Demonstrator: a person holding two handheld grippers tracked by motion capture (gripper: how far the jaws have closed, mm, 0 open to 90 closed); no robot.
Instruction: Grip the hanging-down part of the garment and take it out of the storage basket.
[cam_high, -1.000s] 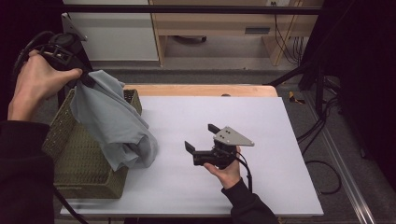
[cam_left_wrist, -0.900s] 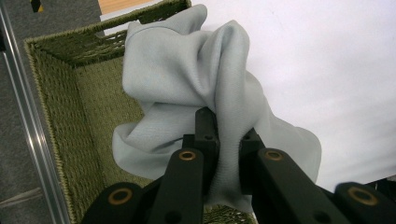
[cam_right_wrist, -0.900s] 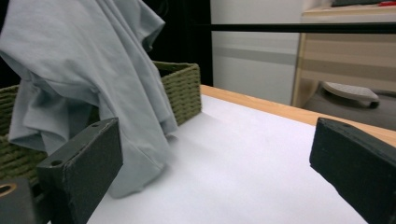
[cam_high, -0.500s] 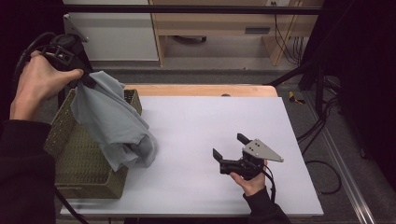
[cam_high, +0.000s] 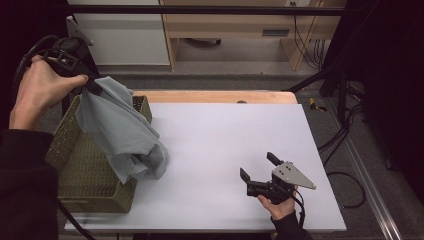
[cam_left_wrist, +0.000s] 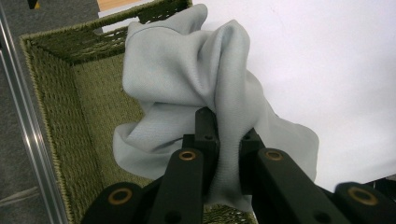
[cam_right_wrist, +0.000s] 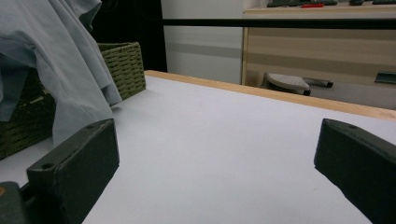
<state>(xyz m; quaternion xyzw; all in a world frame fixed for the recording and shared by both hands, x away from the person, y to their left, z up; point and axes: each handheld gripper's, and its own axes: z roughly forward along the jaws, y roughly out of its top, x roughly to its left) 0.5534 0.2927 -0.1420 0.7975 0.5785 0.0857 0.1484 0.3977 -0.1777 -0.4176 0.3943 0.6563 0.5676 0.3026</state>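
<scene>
We see the left gripper (cam_high: 92, 86) pinching the grey cloth (cam_high: 122, 132), which hangs straight down over the basket (cam_high: 75, 170) rim onto the surface (cam_high: 225, 135), while our right gripper (cam_high: 257, 170), jaws spread, points toward it from well apart.

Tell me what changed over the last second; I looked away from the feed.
The right claw, open and empty, drew back across the table toward the person and to their right, ending near the front edge. Nothing was taken or let go. The left claw stayed shut on the grey cloth, holding it up over the basket, with its lower end draped over the rim much as before.
</scene>
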